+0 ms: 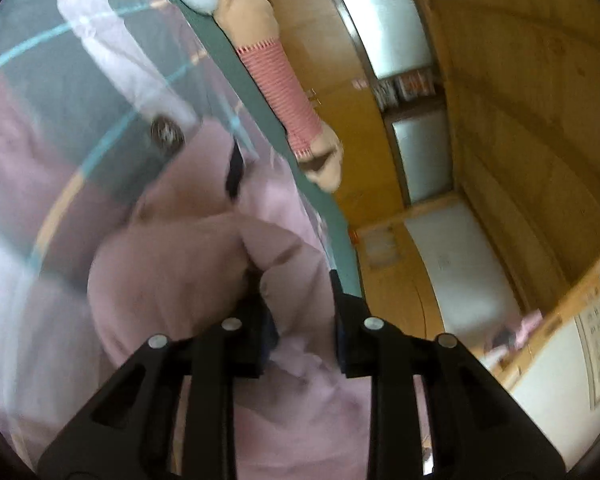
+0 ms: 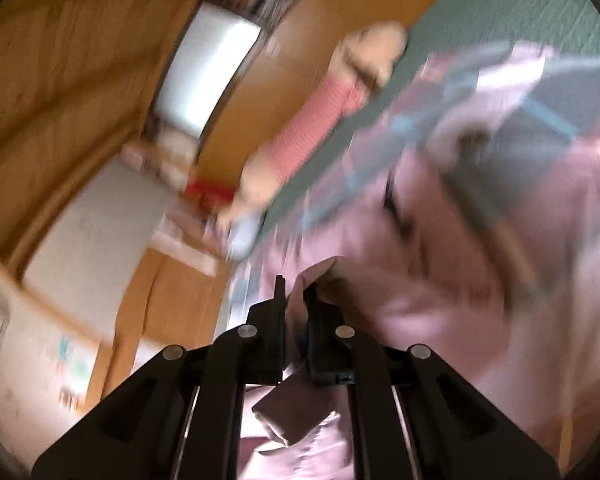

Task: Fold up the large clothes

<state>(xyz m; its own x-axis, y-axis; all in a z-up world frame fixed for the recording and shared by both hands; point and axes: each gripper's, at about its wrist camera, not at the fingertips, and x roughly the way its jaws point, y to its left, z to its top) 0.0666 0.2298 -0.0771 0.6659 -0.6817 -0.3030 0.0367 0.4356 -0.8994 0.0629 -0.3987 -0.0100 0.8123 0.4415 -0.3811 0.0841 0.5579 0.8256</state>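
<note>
A large pink garment (image 1: 188, 256) with a grey panel and blue and orange stripes hangs in front of both cameras. My left gripper (image 1: 296, 280) has pink fabric bunched between its jaws, which stand moderately apart around the cloth. In the right wrist view the same pink garment (image 2: 440, 288) fills the right side. My right gripper (image 2: 294, 292) is shut on a fold of it, its jaws nearly together. Both views are blurred by motion.
A green mat (image 1: 268, 120) lies under the garment, on a wooden floor (image 1: 364, 128). A stuffed doll with a pink striped middle (image 1: 280, 92) lies at the mat's edge, also in the right wrist view (image 2: 312, 128). White cabinets (image 1: 456, 264) stand beyond.
</note>
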